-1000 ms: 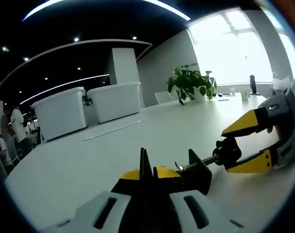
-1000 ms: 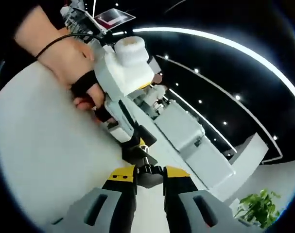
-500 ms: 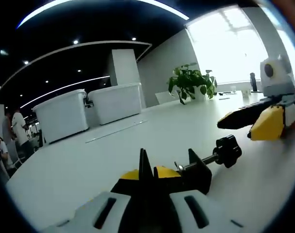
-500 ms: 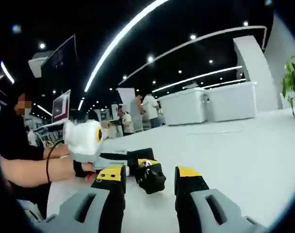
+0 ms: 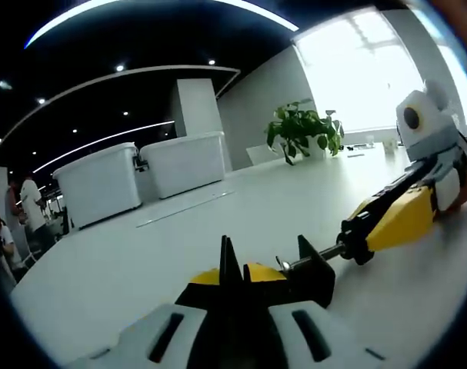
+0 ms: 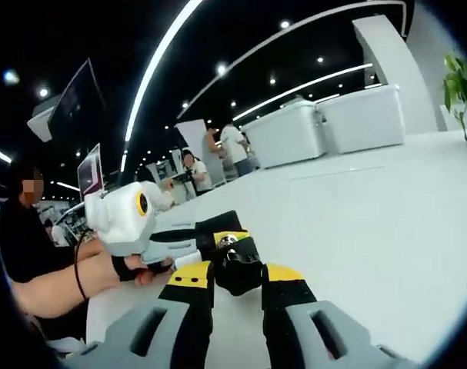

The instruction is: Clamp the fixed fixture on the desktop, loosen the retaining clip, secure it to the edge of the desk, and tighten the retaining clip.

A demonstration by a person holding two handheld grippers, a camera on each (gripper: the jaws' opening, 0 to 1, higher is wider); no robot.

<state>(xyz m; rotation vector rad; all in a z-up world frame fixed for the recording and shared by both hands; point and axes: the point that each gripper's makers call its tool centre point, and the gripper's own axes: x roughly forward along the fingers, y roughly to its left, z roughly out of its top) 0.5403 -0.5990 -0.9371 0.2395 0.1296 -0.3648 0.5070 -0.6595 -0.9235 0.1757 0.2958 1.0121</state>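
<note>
A black C-clamp fixture (image 5: 314,275) lies low over the white desk (image 5: 141,261), and my left gripper (image 5: 231,269) is shut on its frame. Its screw rod runs right to a black knob (image 5: 356,250). My right gripper (image 5: 365,231) comes in from the right with its yellow jaws closed around that knob. In the right gripper view the knob (image 6: 237,265) sits between the yellow-tipped jaws of my right gripper (image 6: 237,280), touching both. Just beyond it the left gripper (image 6: 218,234) holds the clamp, with a person's hand (image 6: 133,265) behind it.
Two white storage bins (image 5: 141,173) stand at the desk's far side and a potted plant (image 5: 302,131) by the bright window. People stand in the background (image 6: 233,146), and a seated person (image 6: 25,254) is at the left. The desk top spreads wide and bare to the right (image 6: 371,207).
Half a second ago my right gripper stood open and off the knob; it has moved back onto the knob and shut on it. My left gripper has kept its hold and place.
</note>
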